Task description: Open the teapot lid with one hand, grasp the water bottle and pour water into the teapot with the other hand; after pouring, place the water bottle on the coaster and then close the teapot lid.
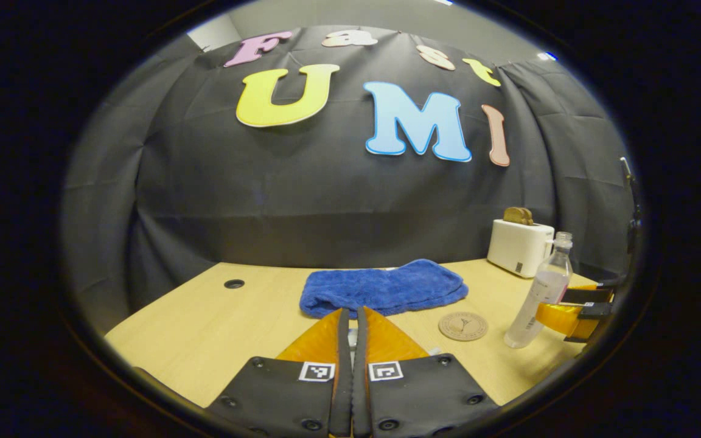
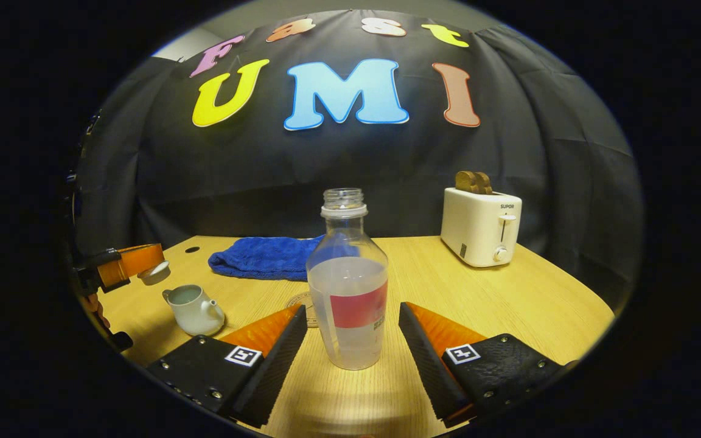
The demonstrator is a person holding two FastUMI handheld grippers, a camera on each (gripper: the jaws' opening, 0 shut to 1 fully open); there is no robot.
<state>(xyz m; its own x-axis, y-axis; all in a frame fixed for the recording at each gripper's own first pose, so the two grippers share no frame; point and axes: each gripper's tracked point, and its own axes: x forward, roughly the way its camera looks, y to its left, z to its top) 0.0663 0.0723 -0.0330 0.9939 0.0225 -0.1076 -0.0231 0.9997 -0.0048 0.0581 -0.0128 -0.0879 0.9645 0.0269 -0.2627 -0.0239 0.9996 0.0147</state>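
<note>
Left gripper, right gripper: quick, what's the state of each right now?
Left gripper: jaws closed on the teapot lid, held clear of the teapot.
Right gripper: jaws open either side of the water bottle, not touching it.

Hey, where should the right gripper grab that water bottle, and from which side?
Grip the water bottle around its wide lower body at the label band, coming in level from the front. It stands upright and uncapped between the open fingers of the right gripper, so a low, level hold should keep it from tipping.

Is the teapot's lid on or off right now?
Off. In the right gripper view the teapot stands open-topped on the table, and the left gripper holds the lid raised beside it.
</note>
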